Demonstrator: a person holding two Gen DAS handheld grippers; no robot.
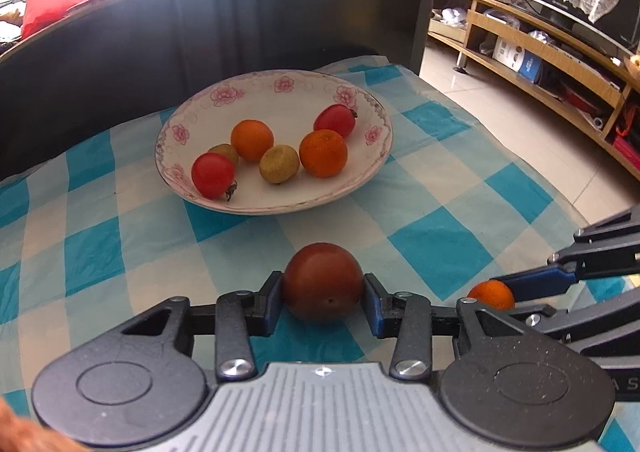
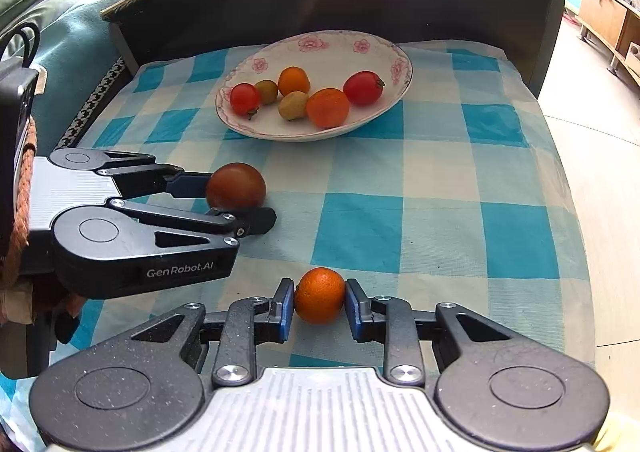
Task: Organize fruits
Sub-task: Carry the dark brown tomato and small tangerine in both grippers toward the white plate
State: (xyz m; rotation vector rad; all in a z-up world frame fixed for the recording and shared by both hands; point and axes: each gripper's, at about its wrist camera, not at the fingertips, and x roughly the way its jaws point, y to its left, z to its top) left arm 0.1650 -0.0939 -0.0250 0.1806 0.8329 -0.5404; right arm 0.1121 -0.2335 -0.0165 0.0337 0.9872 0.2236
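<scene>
My left gripper (image 1: pixel 324 292) is shut on a dark red tomato (image 1: pixel 323 281) low over the checked cloth; it also shows in the right wrist view (image 2: pixel 236 186). My right gripper (image 2: pixel 320 302) is shut on a small orange (image 2: pixel 320 300), seen at the right edge of the left wrist view (image 1: pixel 491 293). A white flowered plate (image 1: pixel 200 100) stands ahead on the table and holds two red tomatoes (image 1: pixel 213 174), two oranges (image 1: pixel 323 153) and two yellow-green fruits (image 1: pixel 279 163).
A blue and white checked cloth (image 2: pixel 440 180) covers the table. A dark curved backrest (image 1: pixel 240 20) rises behind the plate. The table's right edge drops to a tiled floor (image 1: pixel 500 124), with a wooden TV shelf (image 1: pixel 560 64) beyond.
</scene>
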